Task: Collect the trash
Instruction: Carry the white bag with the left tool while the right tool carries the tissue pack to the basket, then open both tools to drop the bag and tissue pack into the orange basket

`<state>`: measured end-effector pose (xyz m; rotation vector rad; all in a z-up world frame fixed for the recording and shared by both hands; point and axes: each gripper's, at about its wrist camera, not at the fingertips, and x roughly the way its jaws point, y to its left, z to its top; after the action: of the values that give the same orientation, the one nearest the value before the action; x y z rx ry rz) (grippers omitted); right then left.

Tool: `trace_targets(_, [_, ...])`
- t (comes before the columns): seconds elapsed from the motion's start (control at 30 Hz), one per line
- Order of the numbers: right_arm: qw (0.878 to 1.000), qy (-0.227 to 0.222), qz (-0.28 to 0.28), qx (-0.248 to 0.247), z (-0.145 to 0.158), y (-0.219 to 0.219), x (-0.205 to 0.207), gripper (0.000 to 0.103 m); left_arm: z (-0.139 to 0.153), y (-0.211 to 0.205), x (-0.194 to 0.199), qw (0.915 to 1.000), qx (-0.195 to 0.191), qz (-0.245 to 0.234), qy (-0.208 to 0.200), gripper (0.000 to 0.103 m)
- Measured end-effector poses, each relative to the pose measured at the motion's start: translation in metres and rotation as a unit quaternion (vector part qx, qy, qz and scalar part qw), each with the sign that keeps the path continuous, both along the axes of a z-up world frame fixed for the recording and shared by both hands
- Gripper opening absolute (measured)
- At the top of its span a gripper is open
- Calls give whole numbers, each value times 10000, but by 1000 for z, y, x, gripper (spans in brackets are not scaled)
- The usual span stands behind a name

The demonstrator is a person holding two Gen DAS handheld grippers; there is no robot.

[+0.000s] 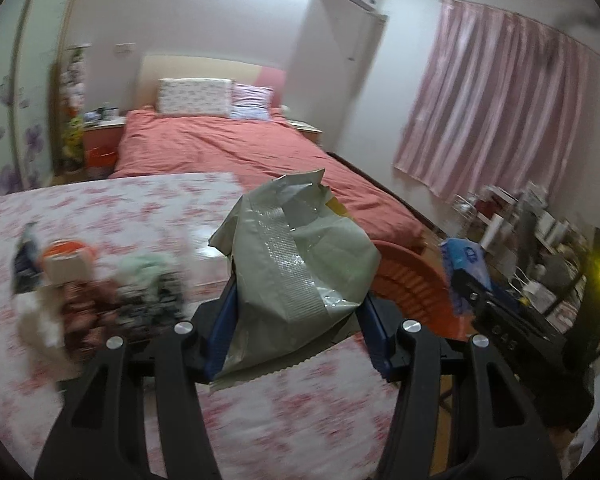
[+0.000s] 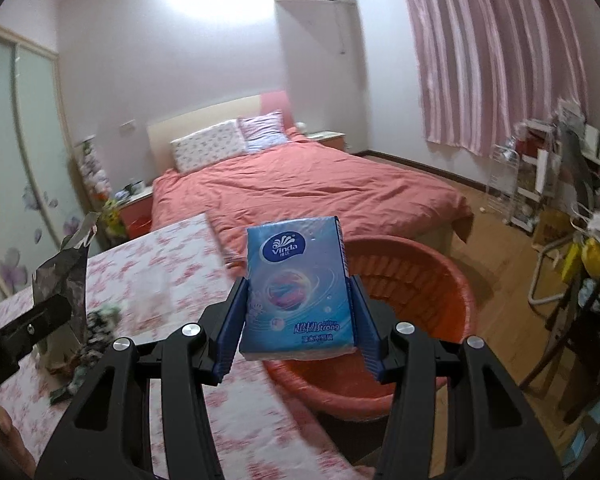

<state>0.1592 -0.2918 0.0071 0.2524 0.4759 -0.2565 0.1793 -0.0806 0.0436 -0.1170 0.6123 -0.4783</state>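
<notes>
Trash in hand: left gripper (image 1: 300, 320) clamps crumpled green bag (image 1: 296, 256), right gripper (image 2: 300, 328) clamps Vinda tissue pack (image 2: 298, 288), near red basin (image 2: 416, 276); scraps (image 1: 100, 292) remain on table (image 1: 140, 208).

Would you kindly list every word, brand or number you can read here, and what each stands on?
"Vinda": white on the dark oval, blue tissue pack in the right gripper.
"Ultra Strong": lower on that pack, beside Chinese characters too small to read.
Grey-green bag in the left gripper: no text visible.

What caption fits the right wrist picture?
Right gripper holds a blue tissue pack above the red basket.
</notes>
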Motion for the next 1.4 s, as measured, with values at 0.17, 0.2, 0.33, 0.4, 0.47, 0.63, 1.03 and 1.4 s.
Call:
trace_targets(0.17, [9995,-18,-255,194,-11,-30,6,51,-10,-49,13,9987,-23,-499,28,55])
trace_targets(0.2, [9994,-41,-277,224,-10,-34,4,51,-12,-56,15,9983,-20,-574,45,55])
trace_targets(0.33, [9987,-101,-370,344,-16,-50,8,51,-23,-88,27,9963,25,-849,111,55])
trace_targets(0.4, [9984,-112,-390,396,-19,-55,8,51,-28,-99,32,9955,43,-937,146,55])
trace_targets(0.47, [9981,-123,-399,464,-23,-58,6,51,-34,-108,38,9943,42,-1043,200,55])
trace_targets(0.63, [9971,-135,-450,599,-26,-70,9,51,-50,-128,52,9924,98,-1193,290,56])
trace_targets(1.03, [9929,-109,-433,1100,-39,-91,19,57,-84,-154,83,9894,200,-1245,722,71])
trace_targets(1.4, [9948,24,-559,855,-26,-79,8,64,-84,-134,78,9912,379,-1007,775,76])
